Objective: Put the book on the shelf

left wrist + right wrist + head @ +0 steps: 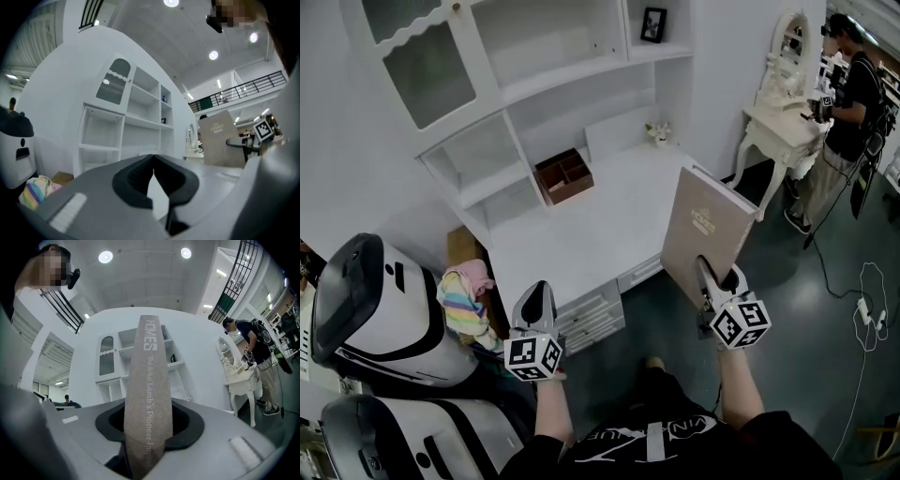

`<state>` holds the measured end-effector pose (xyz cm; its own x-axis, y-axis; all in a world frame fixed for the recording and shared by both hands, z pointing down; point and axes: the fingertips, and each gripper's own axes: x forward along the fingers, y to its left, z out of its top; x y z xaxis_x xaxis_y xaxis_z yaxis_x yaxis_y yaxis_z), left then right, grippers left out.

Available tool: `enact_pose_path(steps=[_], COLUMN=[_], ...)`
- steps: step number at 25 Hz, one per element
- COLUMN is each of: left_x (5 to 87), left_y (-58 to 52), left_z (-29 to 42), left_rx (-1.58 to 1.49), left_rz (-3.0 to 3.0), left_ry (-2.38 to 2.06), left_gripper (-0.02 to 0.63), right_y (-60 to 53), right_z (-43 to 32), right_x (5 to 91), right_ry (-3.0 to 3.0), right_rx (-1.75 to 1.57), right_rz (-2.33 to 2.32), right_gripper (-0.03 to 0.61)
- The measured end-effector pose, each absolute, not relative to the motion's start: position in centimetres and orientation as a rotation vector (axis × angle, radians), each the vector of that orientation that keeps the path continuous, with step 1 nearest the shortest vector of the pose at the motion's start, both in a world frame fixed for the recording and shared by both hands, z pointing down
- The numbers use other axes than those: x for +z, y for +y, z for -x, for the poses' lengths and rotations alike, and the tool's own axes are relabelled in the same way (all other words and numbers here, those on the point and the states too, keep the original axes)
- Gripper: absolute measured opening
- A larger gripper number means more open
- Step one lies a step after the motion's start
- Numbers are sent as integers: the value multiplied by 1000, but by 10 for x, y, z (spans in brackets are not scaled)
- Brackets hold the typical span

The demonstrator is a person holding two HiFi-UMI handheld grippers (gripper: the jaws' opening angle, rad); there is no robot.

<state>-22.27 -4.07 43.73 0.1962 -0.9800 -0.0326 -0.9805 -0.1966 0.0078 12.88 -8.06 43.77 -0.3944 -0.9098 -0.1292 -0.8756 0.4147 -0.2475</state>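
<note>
Our right gripper (pixel 706 278) clamps the lower edge of the tan "HOMES" book (pixel 709 223), which stands upright in the air just off the white desktop's (pixel 586 230) front right corner, short of the shelves (pixel 572 82). Our left gripper (pixel 538 292) is closed, holding nothing.

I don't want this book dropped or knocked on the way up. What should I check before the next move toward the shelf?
1. Grip: right claw shut on the book, at its lower end: ok.
2. Book's pose: stands upright above the claw: ok.
3. Left claw: shut, nothing in it: ok.
4. Room on the shelf: the open middle bay looks bare: ok.
5. Way across the desk: the brown box stands at the back, left of the book: ok.
6. Whether the book fits the bay's height: cannot tell.
</note>
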Motion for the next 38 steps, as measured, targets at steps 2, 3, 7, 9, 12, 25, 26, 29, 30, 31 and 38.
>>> enact_pose_path(steps=[2,3,7,9,12,25,26,29,30,31,38], left_x=[434,431,421,418,413,400,399,399,400,401,405], left_y=[-59,-69,-107,-124,-150,-230,-234,-241,-243,-244,-238], left_z=[220,218,206,202,197,165,164,163,164,164,187], left_rx=[46,47,54,58,67,71,68,61,57,53,28], left_rz=[2412,2410,2403,2397,2385,2341,2337,2324,2320,2316,2266], left_ry=[1982,1980,1956,1952,1955,1973,1974,1988,1995,2002,2081], left_gripper=[0,0,0,0,0,0,0,0,0,0,0], right_y=[-99,-108,-147,-166,-195,-286,-292,-306,-311,-315,-329], right_z=[-131,-132,-139,-142,-144,-162,-161,-156,-153,-150,-121], right_x=[436,434,428,425,420,407,406,404,403,403,401], right_ry=[2429,2430,2429,2427,2429,2490,2495,2513,2521,2529,2579], right_rx=[-204,-204,-193,-189,-183,-142,-140,-137,-137,-137,-140], right_rz=[1560,1556,1541,1531,1512,1422,1411,1373,1358,1344,1251], right_gripper=[175,175,175,175,175,175,175,175,175,175,175])
